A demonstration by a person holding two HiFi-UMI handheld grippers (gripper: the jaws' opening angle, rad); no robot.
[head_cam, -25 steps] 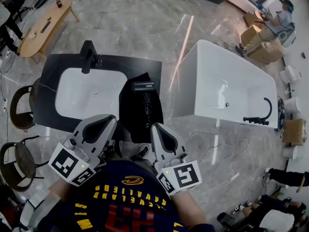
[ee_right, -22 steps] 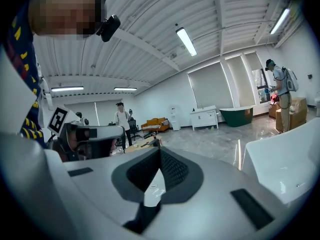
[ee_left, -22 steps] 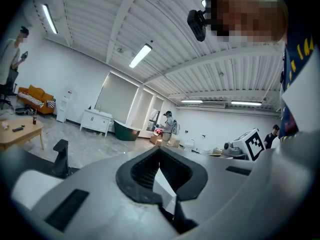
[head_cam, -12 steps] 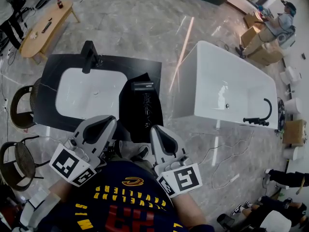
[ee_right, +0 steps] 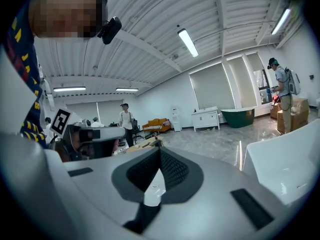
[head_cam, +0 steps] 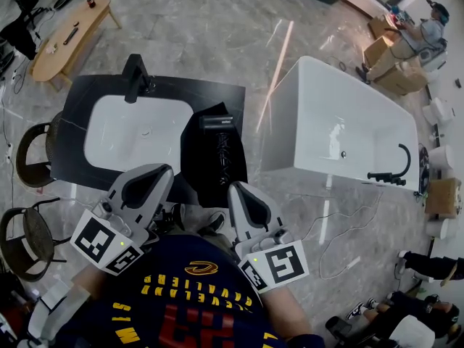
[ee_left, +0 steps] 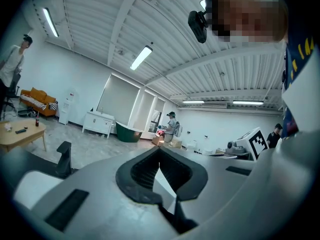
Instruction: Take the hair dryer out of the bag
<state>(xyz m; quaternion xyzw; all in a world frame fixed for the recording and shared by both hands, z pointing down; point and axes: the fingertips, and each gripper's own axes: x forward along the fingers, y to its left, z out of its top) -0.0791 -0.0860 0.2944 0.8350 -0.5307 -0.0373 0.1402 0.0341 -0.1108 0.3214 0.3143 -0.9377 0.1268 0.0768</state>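
A black bag [head_cam: 210,167] lies on the right end of the black counter [head_cam: 76,122], beside the white sink [head_cam: 123,143]. At the bag's far end a dark grey block-shaped end [head_cam: 216,122] shows; whether it is the hair dryer I cannot tell. My left gripper [head_cam: 167,171] and right gripper [head_cam: 233,188] are held close to the person's chest, short of the counter's near edge, both shut and empty. The left gripper [ee_left: 159,160] and the right gripper [ee_right: 159,151] each show pads together with nothing between them.
A black faucet [head_cam: 134,78] stands at the sink's far side. A white bathtub [head_cam: 341,122] with a black tap [head_cam: 388,174] is right of the counter. Two dark chairs [head_cam: 29,158] stand at the left, a wooden table [head_cam: 65,38] beyond. A cable [head_cam: 341,227] crosses the floor.
The head view has shifted slightly. Both grippers stay shut in about the same place, and the bag has not moved.
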